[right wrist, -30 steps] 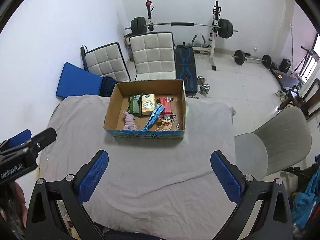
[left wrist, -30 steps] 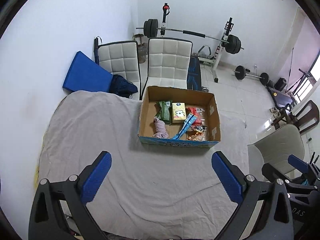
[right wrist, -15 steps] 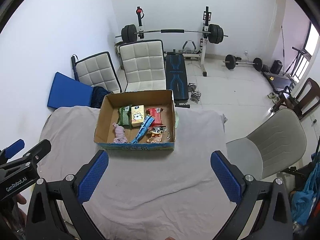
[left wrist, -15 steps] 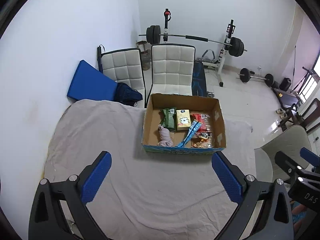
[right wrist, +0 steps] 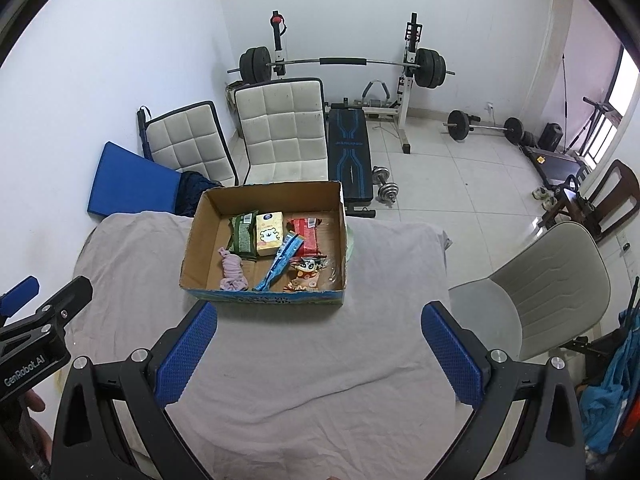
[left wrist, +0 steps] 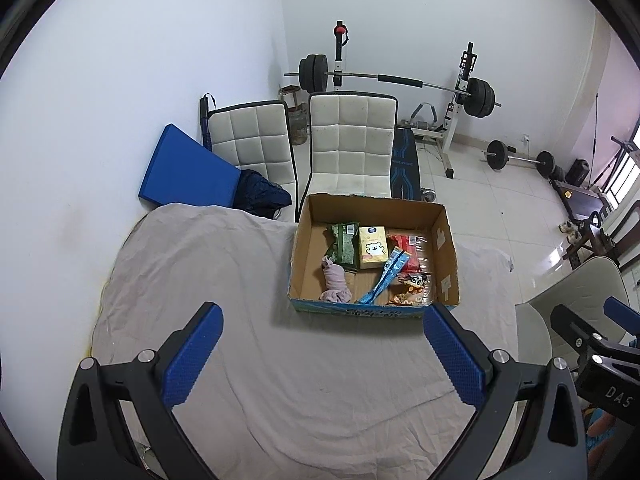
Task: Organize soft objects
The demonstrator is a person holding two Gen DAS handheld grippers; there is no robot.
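A cardboard box (left wrist: 447, 264) (right wrist: 200, 236) stands on the cloth-covered table (left wrist: 200, 280) (right wrist: 132, 256). Inside lie a pink cloth bundle (left wrist: 335, 278) (right wrist: 232, 270), a green packet (left wrist: 344, 243) (right wrist: 244, 234), a yellow tissue pack (left wrist: 373, 247) (right wrist: 270, 238), a blue strip packet (left wrist: 385, 276) (right wrist: 282, 261), a red packet (left wrist: 412, 250) (right wrist: 308, 234) and a cartoon snack bag (left wrist: 412, 288) (right wrist: 305, 274). My left gripper (left wrist: 320, 354) is open and empty, held above the table short of the box. My right gripper (right wrist: 318, 350) is open and empty, also short of the box.
Two white padded chairs (left wrist: 350, 140) (right wrist: 280, 128) and a blue mat (left wrist: 184, 172) stand behind the table. A grey chair (right wrist: 544, 288) is at the table's right. A barbell rack (right wrist: 340, 62), bench and dumbbells are on the tiled floor beyond.
Both grippers have drawn back and risen a little; the box sits slightly farther and lower in both views. Both stay open and empty.
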